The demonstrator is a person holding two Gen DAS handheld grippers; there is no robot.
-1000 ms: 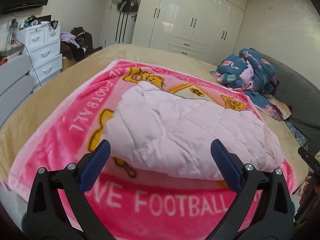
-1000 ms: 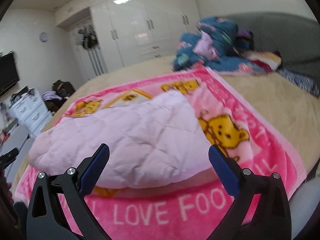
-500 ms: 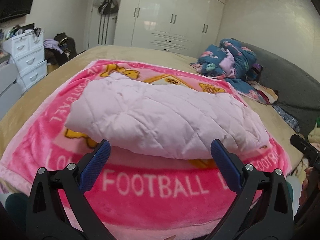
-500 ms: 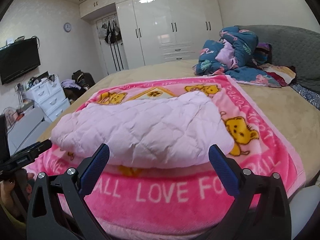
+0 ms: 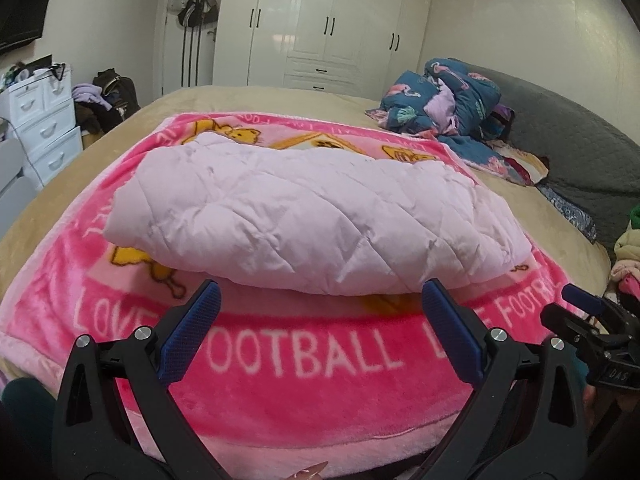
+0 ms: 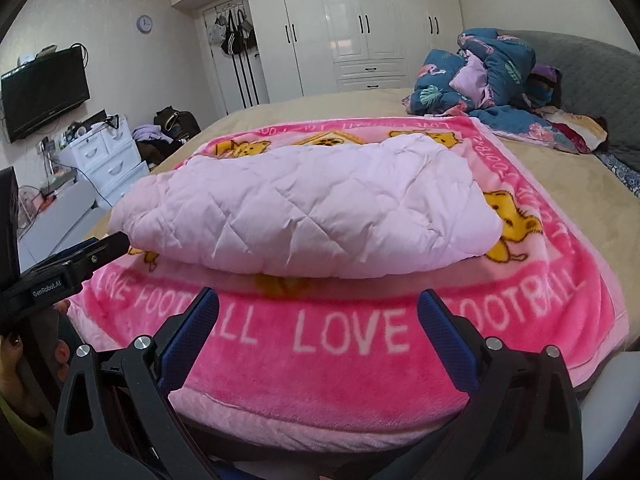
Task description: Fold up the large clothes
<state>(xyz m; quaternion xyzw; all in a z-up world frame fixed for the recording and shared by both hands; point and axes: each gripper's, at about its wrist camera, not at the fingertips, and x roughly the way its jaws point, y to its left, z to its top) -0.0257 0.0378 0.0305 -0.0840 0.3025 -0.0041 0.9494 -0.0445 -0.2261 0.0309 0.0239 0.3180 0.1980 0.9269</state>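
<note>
A pale pink quilted garment (image 5: 312, 216) (image 6: 308, 216) lies folded into a thick bundle on a bright pink "LOVE FOOTBALL" blanket (image 5: 304, 356) (image 6: 348, 332) spread over the bed. My left gripper (image 5: 320, 304) hangs open above the blanket's near edge, short of the bundle, with nothing between its blue pads. My right gripper (image 6: 318, 304) is open too, at the same near edge and empty. Each gripper shows at the side of the other's view: the right one (image 5: 580, 312), the left one (image 6: 80, 264).
A heap of dark blue patterned bedding (image 5: 444, 100) (image 6: 484, 76) lies at the far right by the grey headboard (image 5: 568, 136). White wardrobes (image 6: 360, 24) stand behind the bed. White drawers (image 5: 44, 120) and a wall television (image 6: 44, 92) are at the left.
Both grippers have drawn back from the bundle toward the near edge of the bed; the views have levelled out and the bundle lies still. Both stay open.
</note>
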